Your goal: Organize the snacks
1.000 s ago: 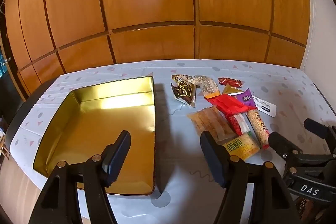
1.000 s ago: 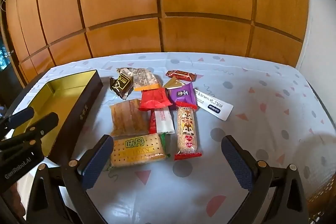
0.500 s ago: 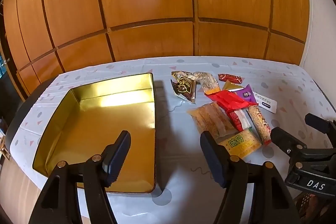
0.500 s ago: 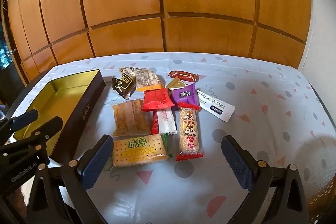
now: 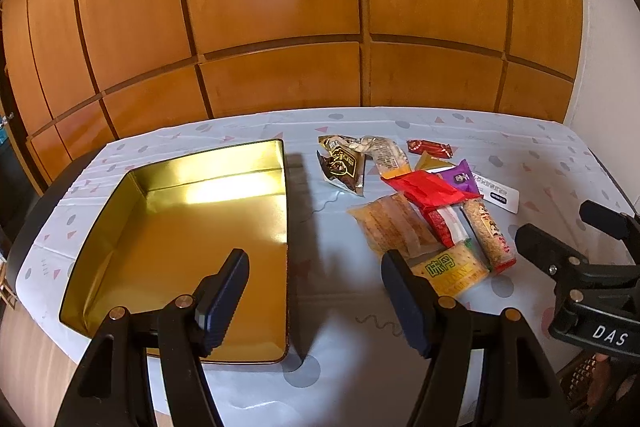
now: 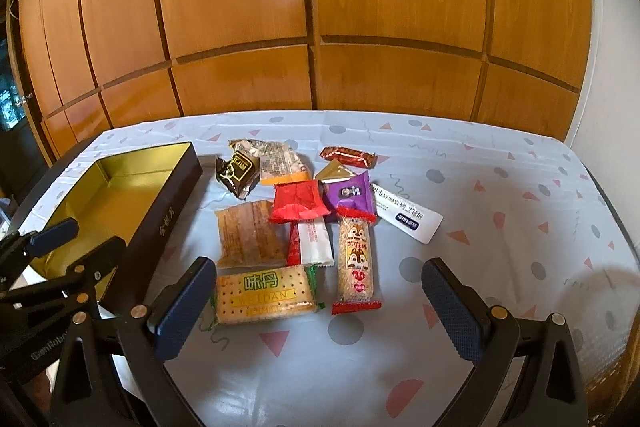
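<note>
A dark tin box with an empty gold inside lies on the left of the table. To its right sit several wrapped snacks: a yellow cracker pack, a chipmunk bar, a red packet, a purple packet, a brown wafer pack, a dark chocolate pack and a small red candy. My left gripper hovers open over the box's near right corner. My right gripper hovers open just before the cracker pack, holding nothing.
A white sachet with blue print lies right of the snacks. The table carries a pale cloth with triangles and dots. A wood-panelled wall stands behind the table, a white wall at the right.
Both grippers have drawn back and risen slightly, so the snacks and box sit a little farther off in view. Nothing was grasped or moved.
</note>
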Available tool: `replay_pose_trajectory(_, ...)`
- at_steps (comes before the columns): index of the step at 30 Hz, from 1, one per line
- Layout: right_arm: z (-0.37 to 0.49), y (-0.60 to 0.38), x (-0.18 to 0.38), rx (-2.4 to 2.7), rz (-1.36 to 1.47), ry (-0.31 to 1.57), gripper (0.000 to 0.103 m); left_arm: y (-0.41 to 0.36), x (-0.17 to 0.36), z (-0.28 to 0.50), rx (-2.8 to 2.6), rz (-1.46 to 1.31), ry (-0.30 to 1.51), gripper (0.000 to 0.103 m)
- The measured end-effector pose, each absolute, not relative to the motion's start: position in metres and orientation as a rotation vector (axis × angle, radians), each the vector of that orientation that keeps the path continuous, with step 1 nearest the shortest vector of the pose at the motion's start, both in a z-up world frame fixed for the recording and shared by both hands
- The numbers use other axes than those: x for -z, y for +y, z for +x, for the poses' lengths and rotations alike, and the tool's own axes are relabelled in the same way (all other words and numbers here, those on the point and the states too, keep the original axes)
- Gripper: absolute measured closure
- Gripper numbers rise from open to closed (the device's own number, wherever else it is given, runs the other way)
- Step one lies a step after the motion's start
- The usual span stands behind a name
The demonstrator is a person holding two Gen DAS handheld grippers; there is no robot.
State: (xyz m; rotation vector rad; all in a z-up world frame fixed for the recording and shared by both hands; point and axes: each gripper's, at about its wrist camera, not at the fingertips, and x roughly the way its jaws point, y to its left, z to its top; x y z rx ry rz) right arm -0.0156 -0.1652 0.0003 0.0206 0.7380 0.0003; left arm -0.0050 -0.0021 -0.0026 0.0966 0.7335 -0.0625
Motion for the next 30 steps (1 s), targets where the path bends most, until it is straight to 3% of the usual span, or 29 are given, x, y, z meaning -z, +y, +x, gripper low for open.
replay_pose_trajectory(30,-0.010,-0.177,-0.004,0.016,0.022,0.728,0.000,-0.010,0.009,-0.004,0.082,0.119,0.748,0.033)
